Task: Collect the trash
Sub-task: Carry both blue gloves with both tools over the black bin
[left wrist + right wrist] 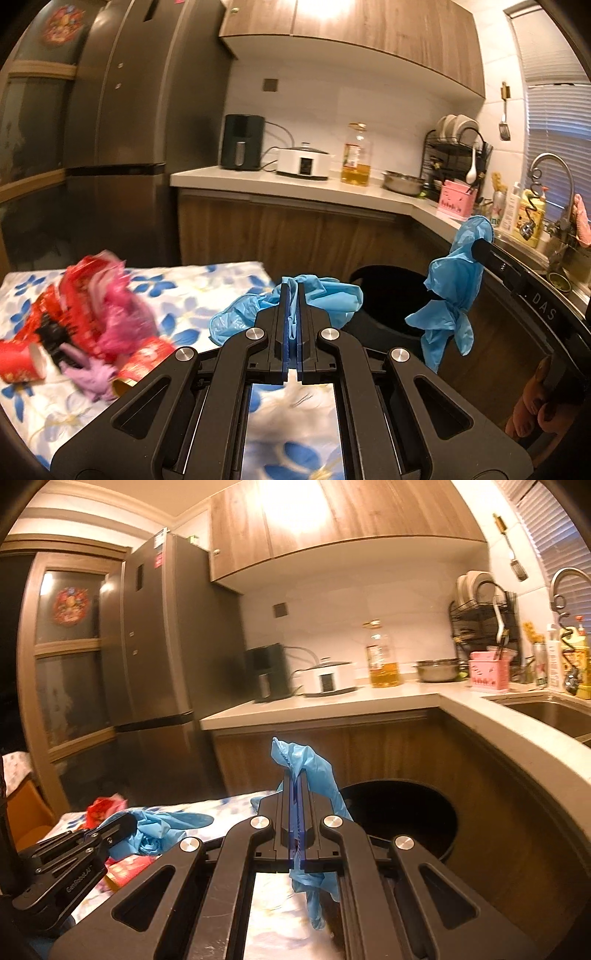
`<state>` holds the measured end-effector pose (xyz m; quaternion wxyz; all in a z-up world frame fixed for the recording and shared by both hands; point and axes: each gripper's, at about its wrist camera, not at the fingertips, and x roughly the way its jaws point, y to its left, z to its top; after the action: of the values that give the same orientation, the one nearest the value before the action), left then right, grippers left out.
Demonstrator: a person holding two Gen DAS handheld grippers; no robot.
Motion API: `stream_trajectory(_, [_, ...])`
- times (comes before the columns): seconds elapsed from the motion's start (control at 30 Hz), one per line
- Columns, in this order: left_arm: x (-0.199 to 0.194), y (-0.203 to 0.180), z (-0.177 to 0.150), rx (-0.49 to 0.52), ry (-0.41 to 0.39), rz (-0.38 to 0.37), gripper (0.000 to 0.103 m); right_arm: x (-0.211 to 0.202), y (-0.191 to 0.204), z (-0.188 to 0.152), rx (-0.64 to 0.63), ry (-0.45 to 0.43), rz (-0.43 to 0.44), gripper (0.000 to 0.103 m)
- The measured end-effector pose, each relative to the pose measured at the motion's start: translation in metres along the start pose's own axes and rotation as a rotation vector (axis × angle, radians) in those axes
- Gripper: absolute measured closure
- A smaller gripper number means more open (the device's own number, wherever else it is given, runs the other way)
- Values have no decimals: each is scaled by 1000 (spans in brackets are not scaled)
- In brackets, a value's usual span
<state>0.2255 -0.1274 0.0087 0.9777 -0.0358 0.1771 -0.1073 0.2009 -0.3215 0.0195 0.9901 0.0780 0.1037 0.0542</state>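
My left gripper (292, 291) is shut on a crumpled blue glove (332, 299) above the right end of the flowered table (192, 291). It also shows in the right wrist view (127, 829) with its glove (162, 830). My right gripper (295, 786) is shut on a second blue glove (314, 764), held up near the black trash bin (406, 812). In the left wrist view the right gripper (480, 243) holds its glove (452, 291) over the bin (388, 291). A red and pink trash pile (92, 314) with a red paper cup (20, 360) lies on the table's left.
A counter (295, 184) runs behind with an air fryer (242, 146), white cooker (303, 162), oil bottle (356, 155) and dish rack (454, 147). A sink (554, 712) is at the right. A tall fridge (129, 129) stands to the left.
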Motion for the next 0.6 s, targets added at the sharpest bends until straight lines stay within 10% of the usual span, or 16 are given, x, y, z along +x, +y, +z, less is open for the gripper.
stream_trajectory(0.6, [79, -84, 28, 77, -19, -167, 102, 36, -70, 10, 50, -4, -110, 101])
